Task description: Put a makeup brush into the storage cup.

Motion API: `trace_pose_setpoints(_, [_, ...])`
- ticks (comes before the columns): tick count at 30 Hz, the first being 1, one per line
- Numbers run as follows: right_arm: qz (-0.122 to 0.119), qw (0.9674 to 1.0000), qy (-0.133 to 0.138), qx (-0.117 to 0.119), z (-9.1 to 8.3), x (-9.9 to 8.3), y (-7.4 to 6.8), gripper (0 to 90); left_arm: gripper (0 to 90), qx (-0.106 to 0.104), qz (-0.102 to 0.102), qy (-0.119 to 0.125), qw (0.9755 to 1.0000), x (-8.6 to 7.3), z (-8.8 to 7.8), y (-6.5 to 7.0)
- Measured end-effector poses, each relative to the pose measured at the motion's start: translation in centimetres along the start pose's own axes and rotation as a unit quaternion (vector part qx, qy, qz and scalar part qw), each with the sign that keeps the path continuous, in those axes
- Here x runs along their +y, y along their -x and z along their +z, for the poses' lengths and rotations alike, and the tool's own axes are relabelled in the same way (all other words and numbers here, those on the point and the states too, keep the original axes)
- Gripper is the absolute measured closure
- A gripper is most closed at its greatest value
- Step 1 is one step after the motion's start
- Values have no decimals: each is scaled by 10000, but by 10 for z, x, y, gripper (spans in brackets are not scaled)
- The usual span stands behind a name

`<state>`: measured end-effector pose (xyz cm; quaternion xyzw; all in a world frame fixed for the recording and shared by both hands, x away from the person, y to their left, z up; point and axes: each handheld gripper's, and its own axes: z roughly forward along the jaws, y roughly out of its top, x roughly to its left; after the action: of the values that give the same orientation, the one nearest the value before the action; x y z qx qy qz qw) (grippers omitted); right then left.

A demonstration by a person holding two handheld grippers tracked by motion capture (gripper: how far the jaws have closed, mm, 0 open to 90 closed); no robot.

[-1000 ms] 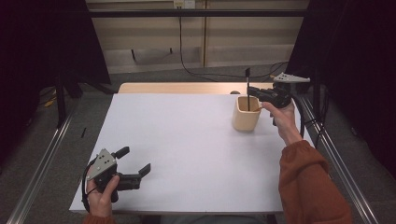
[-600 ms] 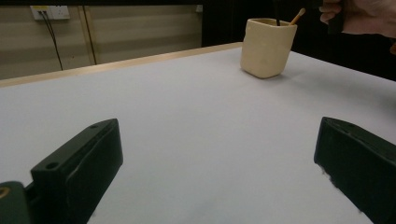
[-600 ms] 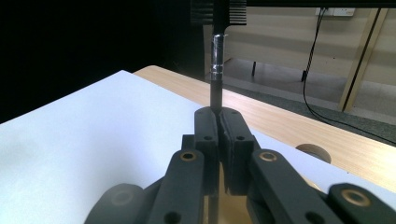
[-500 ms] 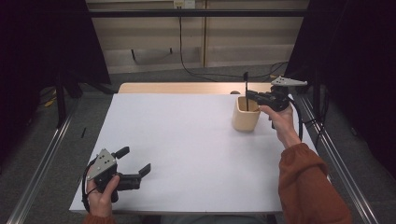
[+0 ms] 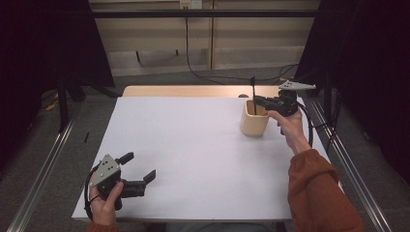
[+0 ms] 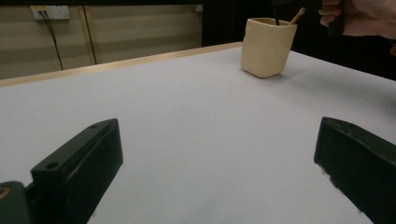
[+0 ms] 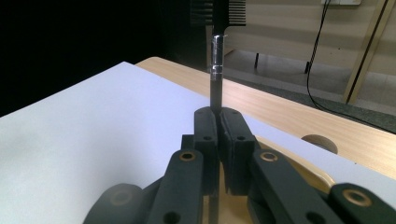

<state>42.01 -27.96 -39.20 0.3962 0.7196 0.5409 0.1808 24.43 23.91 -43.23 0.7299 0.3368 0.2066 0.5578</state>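
The right gripper (image 5: 261, 100), clenched on the thin black comb-headed stick (image 7: 215, 70), has barely shifted above the cream ceramic cup (image 5: 254, 119), so the placing seems unfinished; the left gripper (image 5: 141, 168), well apart from it, gapes empty.

Lower end of the black brush (image 7: 216, 70) hidden behind the right tool (image 7: 218, 122) and inside the cup (image 5: 254, 121).

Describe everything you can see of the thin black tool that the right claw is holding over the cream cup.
The thin black tool is a slim, dark, glossy rod, metal or plastic by its look, with a pale band partway up and a toothed, comb-like head at its top. It stands upright. The right claw is shut on its shaft, jaws pressed to either side. Its lower end reaches down into the cream-coloured, rounded-square cup at the far right of the white table. Whether its tip touches the cup's bottom cannot be told.
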Motion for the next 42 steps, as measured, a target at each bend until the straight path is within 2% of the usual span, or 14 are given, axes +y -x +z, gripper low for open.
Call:
trace_pose_setpoints(4, [3, 10000, 7, 16, -1, 2, -1, 831, 14, 21, -18, 7, 10000, 0, 0, -1])
trace_pose_setpoints(12, [103, 9998, 15, -153, 0, 1, 3, 657, 13, 27, -30, -16, 10000, 0, 3, -1])
trace_pose_setpoints(23, [-21, 9998, 90, -152, -6, 5, -2, 363, 13, 29, -48, -13, 10000, 0, 3, -1])
trace_pose_setpoints(25, [12, 9997, 163, -163, -6, 5, -2, 293, 13, 27, -57, 0, 10000, 0, 2, -1])
trace_pose_setpoints(33, [-4, 9999, 138, -81, -7, 5, -4, 101, 12, 40, -56, 5, 10000, 0, 1, -1])
trace_pose_setpoints(37, [42, 9997, 184, -125, -8, 5, -6, 39, 12, 59, -45, 4, 10000, 0, -1, -2])
trace_pose_setpoints(42, [49, 9996, 207, -187, -10, 0, -7, 16, 12, 53, -59, 18, 10000, 0, 0, -2])
